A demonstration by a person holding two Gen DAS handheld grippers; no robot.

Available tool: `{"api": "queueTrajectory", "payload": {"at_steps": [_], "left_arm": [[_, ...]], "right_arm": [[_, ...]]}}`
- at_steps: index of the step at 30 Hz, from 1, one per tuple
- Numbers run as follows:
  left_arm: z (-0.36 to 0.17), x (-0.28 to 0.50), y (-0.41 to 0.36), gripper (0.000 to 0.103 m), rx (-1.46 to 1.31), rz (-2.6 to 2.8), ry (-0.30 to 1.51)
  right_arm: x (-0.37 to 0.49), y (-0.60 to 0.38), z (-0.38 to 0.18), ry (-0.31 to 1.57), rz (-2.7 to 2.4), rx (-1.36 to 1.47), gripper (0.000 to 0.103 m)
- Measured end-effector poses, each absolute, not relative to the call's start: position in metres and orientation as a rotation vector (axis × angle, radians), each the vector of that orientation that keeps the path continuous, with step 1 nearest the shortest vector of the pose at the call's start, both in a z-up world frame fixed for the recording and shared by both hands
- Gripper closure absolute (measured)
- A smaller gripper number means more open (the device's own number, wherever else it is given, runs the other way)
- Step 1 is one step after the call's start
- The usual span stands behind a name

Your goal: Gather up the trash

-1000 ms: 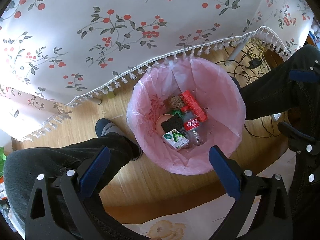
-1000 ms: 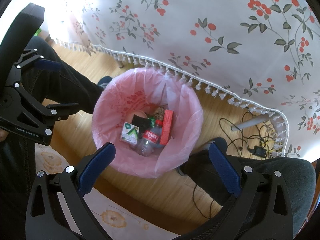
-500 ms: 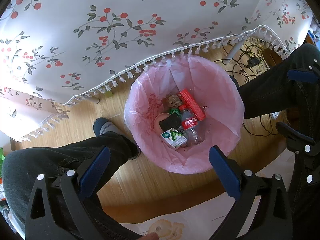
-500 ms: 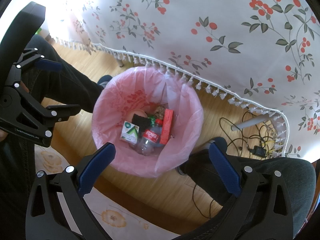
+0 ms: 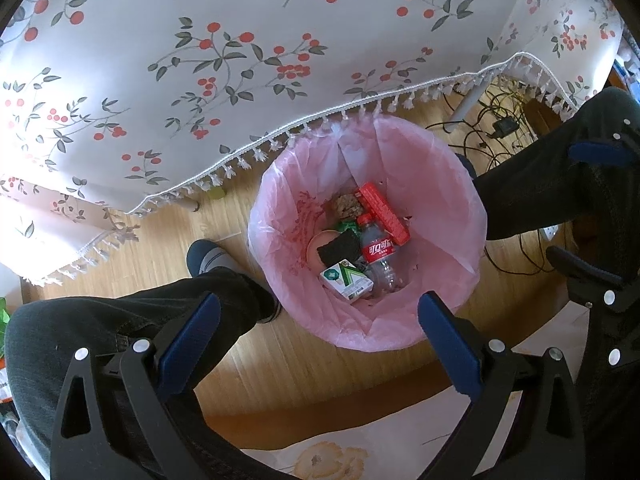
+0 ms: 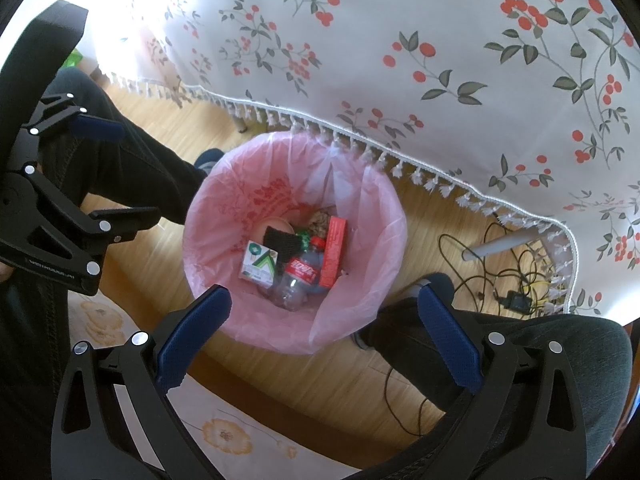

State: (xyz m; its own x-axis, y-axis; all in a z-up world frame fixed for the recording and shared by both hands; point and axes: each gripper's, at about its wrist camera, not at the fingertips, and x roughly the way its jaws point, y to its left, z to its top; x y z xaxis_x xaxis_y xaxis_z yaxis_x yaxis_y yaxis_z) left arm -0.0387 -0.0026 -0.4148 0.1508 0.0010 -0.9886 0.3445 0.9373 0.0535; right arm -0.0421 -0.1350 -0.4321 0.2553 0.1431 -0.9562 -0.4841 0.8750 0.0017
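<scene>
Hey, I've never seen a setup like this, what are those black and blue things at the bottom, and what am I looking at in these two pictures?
These are two handheld grippers, one in each of a person's hands, each carrying a wide-angle camera that looks out along its blue-padded jaws. One picture comes from the left gripper, the other from the right gripper. Both stand wide open and hold nothing. Both look down at a bin with a pink liner on a wooden floor, beside a cherry-print tablecloth. Inside lie a plastic bottle, a red box, a green and white carton and other scraps. The dark shapes either side are the person's legs.
</scene>
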Motion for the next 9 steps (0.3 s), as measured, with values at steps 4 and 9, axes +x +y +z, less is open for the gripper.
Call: {"api": "queueTrajectory", "payload": {"at_steps": [4,9], "left_arm": [[-0.4173,-0.0388,-0.0038,0.005,0.306,-0.25,1.413],[-0.4193,-0.0383,-0.0021,0.005,0.299,-0.249,1.421]], "right_arm": [[-0.0438,-0.1351,-0.4327,1.247,0.435,-0.322,0.006],[-0.0435,-0.1347,-0.4328,1.247,0.435,-0.322,0.006]]}}
